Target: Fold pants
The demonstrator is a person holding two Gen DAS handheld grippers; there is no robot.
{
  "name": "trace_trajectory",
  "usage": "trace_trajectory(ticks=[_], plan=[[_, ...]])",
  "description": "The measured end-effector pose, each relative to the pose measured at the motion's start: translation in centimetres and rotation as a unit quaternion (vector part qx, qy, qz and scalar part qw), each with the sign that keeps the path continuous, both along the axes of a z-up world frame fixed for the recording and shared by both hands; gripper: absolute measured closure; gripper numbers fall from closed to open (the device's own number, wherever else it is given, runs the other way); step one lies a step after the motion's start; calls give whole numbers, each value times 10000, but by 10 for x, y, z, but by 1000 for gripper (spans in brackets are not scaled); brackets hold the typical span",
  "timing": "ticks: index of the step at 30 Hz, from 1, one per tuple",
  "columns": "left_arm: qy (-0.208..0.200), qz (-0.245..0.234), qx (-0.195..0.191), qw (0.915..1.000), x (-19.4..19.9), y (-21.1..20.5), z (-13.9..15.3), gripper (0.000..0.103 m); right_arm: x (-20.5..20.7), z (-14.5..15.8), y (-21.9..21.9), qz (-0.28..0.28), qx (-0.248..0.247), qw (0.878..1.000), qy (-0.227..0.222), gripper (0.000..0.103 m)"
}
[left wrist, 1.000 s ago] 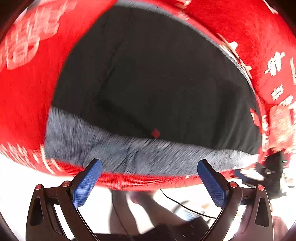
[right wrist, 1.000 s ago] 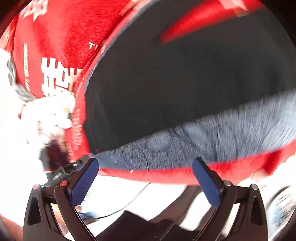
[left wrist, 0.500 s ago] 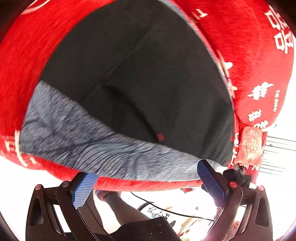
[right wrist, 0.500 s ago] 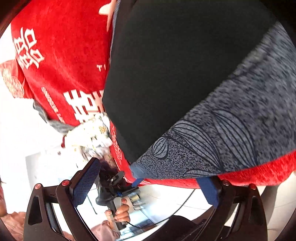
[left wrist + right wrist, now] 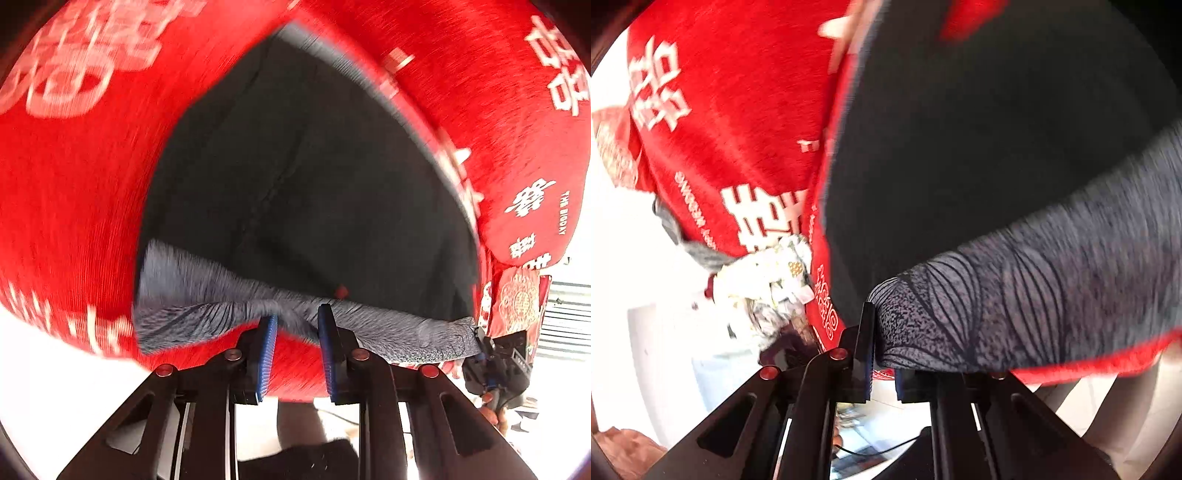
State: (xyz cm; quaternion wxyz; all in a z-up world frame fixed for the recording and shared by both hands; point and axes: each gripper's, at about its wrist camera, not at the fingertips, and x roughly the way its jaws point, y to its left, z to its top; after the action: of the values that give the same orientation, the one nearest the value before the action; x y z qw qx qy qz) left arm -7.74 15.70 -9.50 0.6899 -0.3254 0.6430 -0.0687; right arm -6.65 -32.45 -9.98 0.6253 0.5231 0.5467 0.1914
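Observation:
Black pants (image 5: 314,177) with a grey patterned waistband (image 5: 207,295) lie on a red cloth with white characters (image 5: 74,166). My left gripper (image 5: 295,325) has its blue pads closed on a bunched fold of the waistband near its middle. My right gripper (image 5: 882,343) is shut on the waistband's corner (image 5: 960,314); the black pants (image 5: 960,147) stretch away above it. The right gripper also shows small at the waistband's right end in the left wrist view (image 5: 491,365).
The red cloth's edge (image 5: 295,373) runs just in front of both grippers, with bright floor below. A white and grey crumpled bundle (image 5: 764,284) lies at the cloth's left edge. A red printed packet (image 5: 521,299) sits at the right.
Both grippers were open a second ago and have closed on the grey waistband. The left one has bunched the band between its pads; the right one took its corner.

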Motion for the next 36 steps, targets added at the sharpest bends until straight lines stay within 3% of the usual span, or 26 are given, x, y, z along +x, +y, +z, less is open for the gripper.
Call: trace_trajectory(ticks=[4,9,11,13,14,15,17,20,22,24,28,31,33,36], plan=[[-745,174,93,9970,58,-7,38,79,59,29,-2,491,-199,9980,-351,94],[-1036,65,831,9911,140,-18,41,79,144,28,5,1071,-524,9918,-453,94],[-1065,68,1050,9887,153,-20,47,78,172,19,8,1138,-616,9907,-411,94],[-1139,58,1215,9860,151,-20,58,78,196,7,12,1090,-547,9921,-295,94],[-1092,48,1266,9859,145,-19,62,67,204,1,11,1034,-521,9930,-230,94],[-990,69,1303,9865,133,-18,65,45,207,-4,9,987,-496,9937,-182,94],[-857,191,1310,9875,109,-17,71,35,212,-13,7,854,-407,9955,-69,94],[-631,367,1058,9917,58,-13,81,35,212,-19,7,841,-369,9958,-22,93],[-385,644,762,9943,32,-12,82,29,211,-20,8,952,-412,9946,-18,94],[-215,712,563,9956,18,-17,83,29,210,-19,9,1002,-447,9940,-3,94],[-284,256,842,9957,-1,-39,100,29,215,-16,11,1071,-560,9927,39,94],[-285,-91,918,9953,5,-61,95,29,222,-18,10,1032,-555,9931,66,94],[-518,-392,1017,9927,33,-83,81,29,228,-25,10,961,-568,9937,118,93],[-898,-454,1159,9882,84,-100,60,29,242,-35,12,968,-753,9923,190,90]])
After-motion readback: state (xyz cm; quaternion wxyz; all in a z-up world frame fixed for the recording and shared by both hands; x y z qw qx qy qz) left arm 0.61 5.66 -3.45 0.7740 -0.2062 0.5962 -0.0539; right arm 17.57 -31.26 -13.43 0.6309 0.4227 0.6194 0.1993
